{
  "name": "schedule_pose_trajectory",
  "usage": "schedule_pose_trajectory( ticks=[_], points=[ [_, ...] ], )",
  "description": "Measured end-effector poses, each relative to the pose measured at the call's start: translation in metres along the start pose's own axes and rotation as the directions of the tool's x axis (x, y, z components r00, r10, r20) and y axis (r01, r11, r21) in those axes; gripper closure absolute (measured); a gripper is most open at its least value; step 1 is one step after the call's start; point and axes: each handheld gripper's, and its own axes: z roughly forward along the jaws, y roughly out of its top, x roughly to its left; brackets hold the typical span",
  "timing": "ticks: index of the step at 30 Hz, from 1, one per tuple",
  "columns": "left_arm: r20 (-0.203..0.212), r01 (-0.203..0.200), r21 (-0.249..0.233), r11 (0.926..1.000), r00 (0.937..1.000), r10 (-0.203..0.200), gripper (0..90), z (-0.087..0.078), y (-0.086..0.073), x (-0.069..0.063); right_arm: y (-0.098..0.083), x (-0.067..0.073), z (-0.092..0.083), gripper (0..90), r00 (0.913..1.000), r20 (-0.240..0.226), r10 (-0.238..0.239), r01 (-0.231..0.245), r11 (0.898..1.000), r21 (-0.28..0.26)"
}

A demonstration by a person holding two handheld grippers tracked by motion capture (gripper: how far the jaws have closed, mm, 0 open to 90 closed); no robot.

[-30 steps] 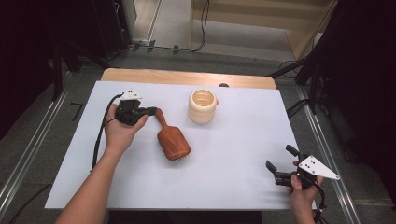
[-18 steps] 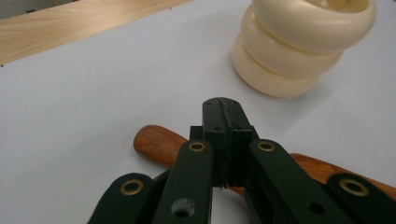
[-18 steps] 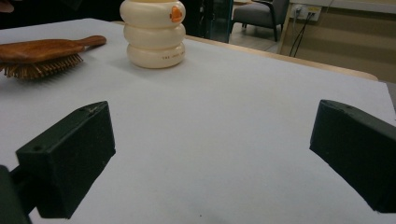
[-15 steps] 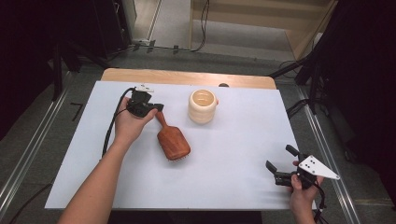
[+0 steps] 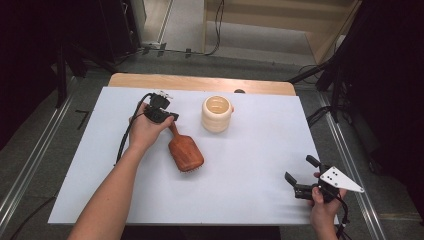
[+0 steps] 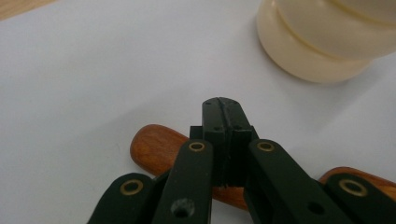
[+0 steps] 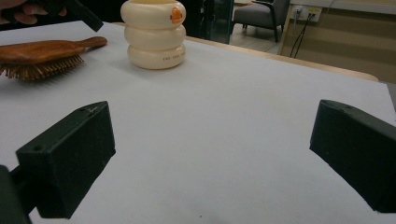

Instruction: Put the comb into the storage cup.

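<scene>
Hairbrush nudge with closed jaws
Left gripper (image 5: 171,118), jaws pressed together on nothing, sits over the handle of the wooden hairbrush (image 5: 185,153) beside the cream jar (image 5: 217,113); push low and slowly. Right gripper (image 5: 301,175) rests spread.

A reddish-brown wooden hairbrush (image 5: 185,152) lies at seven o'clock from a cream ribbed jar (image 5: 217,114) with an orange mark, on a white table cover (image 5: 250,165).
</scene>
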Motion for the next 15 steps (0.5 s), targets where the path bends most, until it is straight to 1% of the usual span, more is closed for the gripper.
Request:
schedule_pose_trajectory(
  ticks=[1, 3, 4, 5, 6, 7, 10, 12, 15],
  points=[
    [0.007, 0.001, 0.010, 1.0000, 1.0000, -0.001, 90.0, 0.002, 0.000, 0.000, 0.000, 0.000, 0.000, 0.0, 1.0000, 0.000, 0.000, 0.000, 1.000, 0.000],
    [-0.008, -0.010, 0.025, 0.9996, 0.9999, 0.010, 90.0, 0.006, 0.000, -0.002, 0.000, 0.000, 0.000, 0.0, 1.0000, 0.000, 0.001, -0.001, 1.000, 0.001],
    [-0.008, -0.010, 0.025, 0.9996, 0.9999, 0.010, 90.0, 0.006, 0.000, -0.002, 0.000, 0.000, 0.000, 0.0, 1.0000, 0.000, 0.001, -0.001, 1.000, 0.001],
    [-0.010, -0.022, 0.043, 0.9988, 0.9997, 0.023, 90.0, 0.010, -0.001, -0.004, 0.000, 0.000, 0.000, 0.0, 1.0000, -0.001, 0.002, -0.002, 1.000, 0.001],
    [-0.010, -0.022, 0.043, 0.9988, 0.9997, 0.023, 90.0, 0.010, -0.001, -0.004, 0.000, 0.000, 0.000, 0.0, 1.0000, -0.001, 0.001, -0.001, 1.000, 0.001],
    [-0.016, -0.036, 0.066, 0.9972, 0.9992, 0.037, 90.0, 0.014, -0.002, -0.005, 0.000, 0.000, 0.000, 0.0, 1.0000, -0.001, 0.002, -0.002, 1.000, 0.001],
    [-0.024, -0.039, 0.080, 0.9960, 0.9988, 0.041, 90.0, 0.017, -0.002, -0.006, 0.000, 0.000, 0.000, 0.0, 1.0000, -0.002, 0.001, -0.001, 1.000, 0.001],
    [-0.035, -0.049, 0.094, 0.9943, 0.9980, 0.052, 90.0, 0.018, -0.003, -0.006, 0.000, 0.000, 0.000, 0.0, 1.0000, -0.002, 0.001, -0.001, 1.000, 0.002],
    [-0.035, -0.055, 0.112, 0.9921, 0.9976, 0.060, 90.0, 0.018, -0.004, -0.006, 0.000, 0.000, 0.000, 0.0, 1.0000, -0.002, 0.001, -0.001, 1.000, 0.002]
  ],
)
